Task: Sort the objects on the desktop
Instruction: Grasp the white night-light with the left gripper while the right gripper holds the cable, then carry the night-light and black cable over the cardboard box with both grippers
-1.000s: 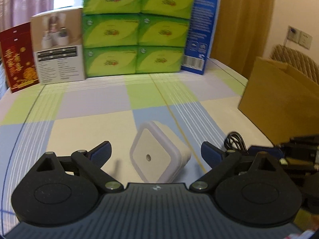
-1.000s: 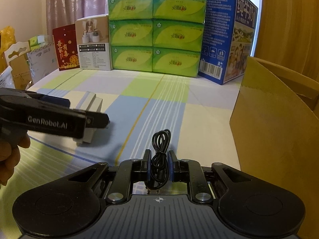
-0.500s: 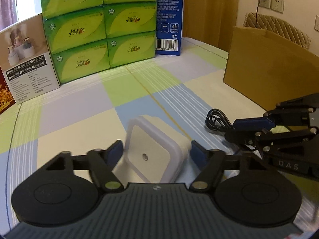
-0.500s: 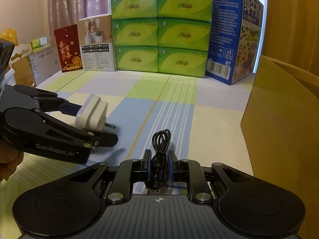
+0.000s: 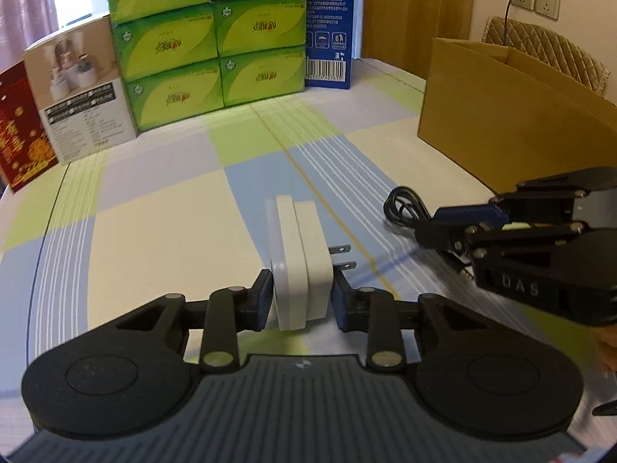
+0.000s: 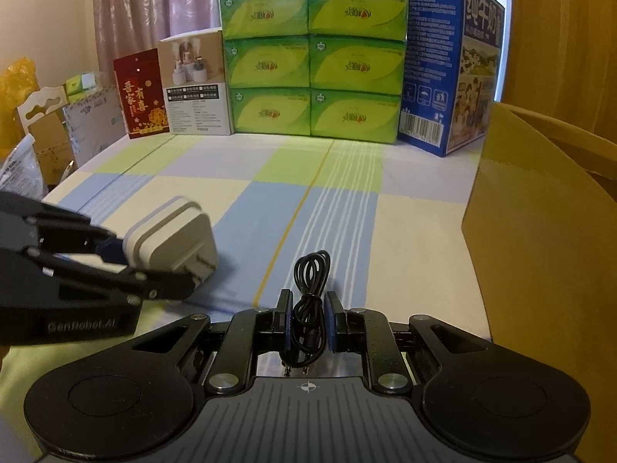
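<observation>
White plug adapter pinched by left gripper (prongs pointing right), coiled black cable clamped by right gripper, cardboard box beside.

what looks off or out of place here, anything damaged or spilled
Nothing looks spilled or damaged. The white plug adapter is clamped in the left gripper, prongs pointing sideways toward the right gripper, which holds the coiled black cable. The boxes at the back stand neatly stacked.

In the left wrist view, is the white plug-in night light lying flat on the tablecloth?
No. The white night light is clamped between the left gripper fingers and held on edge, its two metal prongs pointing right.
</observation>
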Demonstrator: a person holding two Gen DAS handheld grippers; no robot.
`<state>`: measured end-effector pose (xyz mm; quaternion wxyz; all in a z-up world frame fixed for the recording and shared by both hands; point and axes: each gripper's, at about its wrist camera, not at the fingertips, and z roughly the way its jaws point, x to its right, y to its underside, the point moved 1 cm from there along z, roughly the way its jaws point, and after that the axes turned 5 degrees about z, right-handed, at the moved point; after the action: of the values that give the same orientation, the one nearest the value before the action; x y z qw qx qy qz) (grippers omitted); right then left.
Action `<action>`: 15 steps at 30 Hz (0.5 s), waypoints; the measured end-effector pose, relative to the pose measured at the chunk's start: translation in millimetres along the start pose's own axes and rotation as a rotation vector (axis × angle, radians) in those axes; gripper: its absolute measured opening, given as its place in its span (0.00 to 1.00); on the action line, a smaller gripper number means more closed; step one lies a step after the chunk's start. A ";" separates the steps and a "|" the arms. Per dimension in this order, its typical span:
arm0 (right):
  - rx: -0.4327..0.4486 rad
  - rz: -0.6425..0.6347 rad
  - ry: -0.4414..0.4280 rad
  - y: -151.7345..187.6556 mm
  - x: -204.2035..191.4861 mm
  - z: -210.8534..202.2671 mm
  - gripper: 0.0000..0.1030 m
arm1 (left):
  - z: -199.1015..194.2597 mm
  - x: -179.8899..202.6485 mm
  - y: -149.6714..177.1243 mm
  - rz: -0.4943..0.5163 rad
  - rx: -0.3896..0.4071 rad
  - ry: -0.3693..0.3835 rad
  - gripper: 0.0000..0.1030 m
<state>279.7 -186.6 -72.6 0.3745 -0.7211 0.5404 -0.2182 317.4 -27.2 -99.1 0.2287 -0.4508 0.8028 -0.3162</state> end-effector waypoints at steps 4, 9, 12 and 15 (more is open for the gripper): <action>-0.005 0.010 -0.011 9.9 -0.9 -22.7 0.13 | -19.5 7.5 9.6 -0.009 -0.038 -0.003 0.26; -0.018 0.014 -0.026 28.7 -5.0 -53.9 0.13 | -47.1 24.9 27.8 -0.039 -0.077 0.013 0.26; -0.017 0.006 -0.037 42.9 -8.8 -75.9 0.13 | -65.0 40.4 38.8 -0.043 -0.093 0.019 0.26; -0.015 0.013 -0.043 55.9 -8.9 -96.8 0.13 | -84.8 54.3 48.0 -0.046 -0.091 0.011 0.26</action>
<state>172.7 -215.2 -54.8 0.3819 -0.7250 0.5386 -0.1961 207.8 -29.8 -78.9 0.1961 -0.4773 0.8071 -0.2870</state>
